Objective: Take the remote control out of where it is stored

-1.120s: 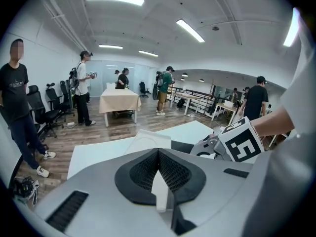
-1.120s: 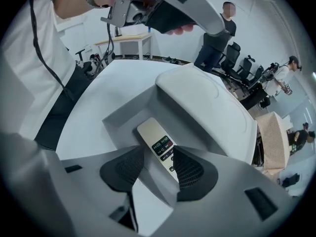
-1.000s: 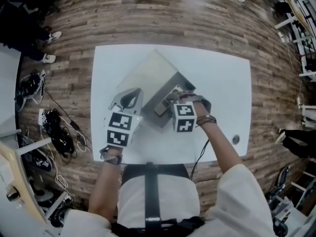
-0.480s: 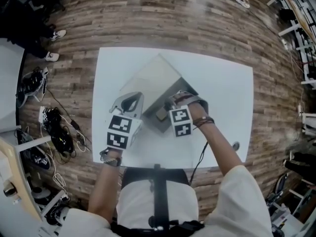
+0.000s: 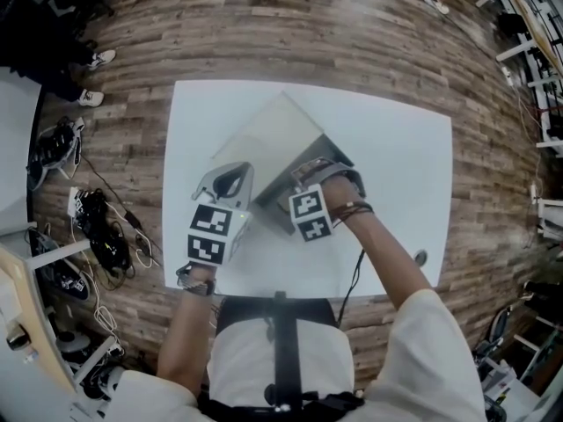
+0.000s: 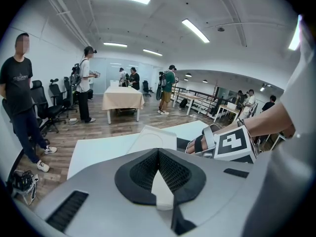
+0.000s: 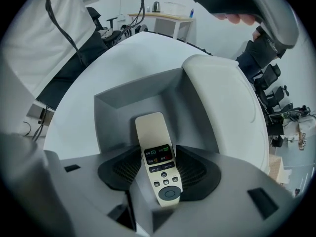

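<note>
Since a sec ago the right gripper (image 7: 159,173) has slid a little toward the person & over the open grey plastic drawer (image 7: 123,107), hiding in head view what showed there before; its jaws have also spread wider. They now stand fully apart, one dark ribbed pad either side of the slim cream remote control w/ dark buttons (image 7: 154,142), not pressing on it. Remote lies in the drawer, button end btwn the jaws, plain end toward the drawer's back wall. Drawer juts from a pale grey rounded-top storage box (image 5: 273,134) on the white rectangular table (image 5: 396,148). Left gripper (image 6: 158,154) hangs close beside the box, jaws closed w/ nothing in them.

Step in hand, by the look of it: the grasp, w/ the remote not yet lifted. To do it well:
- Keep the jaws centred on the remote's long edges.
- Sink low enough that the pads catch its sides, not its top face.
- Close squarely so it doesn't skid or twist.
- Lift clear of the drawer walls before moving away.

Risk: a shallow pinch on the smooth casing may slip.
</note>
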The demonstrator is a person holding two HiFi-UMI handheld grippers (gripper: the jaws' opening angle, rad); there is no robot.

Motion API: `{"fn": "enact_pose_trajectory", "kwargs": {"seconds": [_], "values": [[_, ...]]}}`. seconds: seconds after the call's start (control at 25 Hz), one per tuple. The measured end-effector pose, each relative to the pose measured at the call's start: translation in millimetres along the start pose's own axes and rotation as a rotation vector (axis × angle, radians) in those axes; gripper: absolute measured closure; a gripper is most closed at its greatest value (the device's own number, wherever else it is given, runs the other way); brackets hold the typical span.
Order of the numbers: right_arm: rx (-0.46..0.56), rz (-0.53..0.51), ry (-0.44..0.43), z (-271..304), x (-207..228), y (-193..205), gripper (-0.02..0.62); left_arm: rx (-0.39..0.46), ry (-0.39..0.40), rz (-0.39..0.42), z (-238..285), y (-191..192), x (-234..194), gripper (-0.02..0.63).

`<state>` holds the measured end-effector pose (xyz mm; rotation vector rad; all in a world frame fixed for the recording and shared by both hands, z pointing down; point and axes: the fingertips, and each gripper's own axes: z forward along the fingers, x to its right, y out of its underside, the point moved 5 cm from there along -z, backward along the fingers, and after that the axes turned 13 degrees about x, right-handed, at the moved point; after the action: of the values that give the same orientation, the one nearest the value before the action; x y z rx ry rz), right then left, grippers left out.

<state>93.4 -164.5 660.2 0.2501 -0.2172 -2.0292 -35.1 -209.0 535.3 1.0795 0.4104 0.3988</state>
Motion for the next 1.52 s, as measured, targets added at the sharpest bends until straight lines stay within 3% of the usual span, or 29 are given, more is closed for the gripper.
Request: {"fn": "enact_pose_trajectory", "kwargs": {"seconds": [0.32,0.76,1.0,1.16,1.52], "values": [[-0.008,-0.065,-0.003,2.7,1.2,-4.2,0.39,-0.004,0.004,-0.002,-3.1,3.3,-8.6,0.607],[-0.002,-0.054,0.033,-2.4,0.7,1.3,0.394,-0.023,0.01,0.011,-7.1,5.4,-10.4,0.607],[0.019,-0.063,0.077,-16.0,0.2,-1.7,0.396,0.009,0.01,0.01,-8.3,-1.8,-8.5,0.607],[0.045,-0.042,0.131,-31.1,7.8,-6.4,0.397,0.017,0.014,0.02,-10.3,-5.4,-11.6,0.607],[0.116,0.108,0.27,-69.6,14.6,-8.2,0.397,0.035,0.032,0.053,-20.3,-18.4,-10.4,0.607]]}}
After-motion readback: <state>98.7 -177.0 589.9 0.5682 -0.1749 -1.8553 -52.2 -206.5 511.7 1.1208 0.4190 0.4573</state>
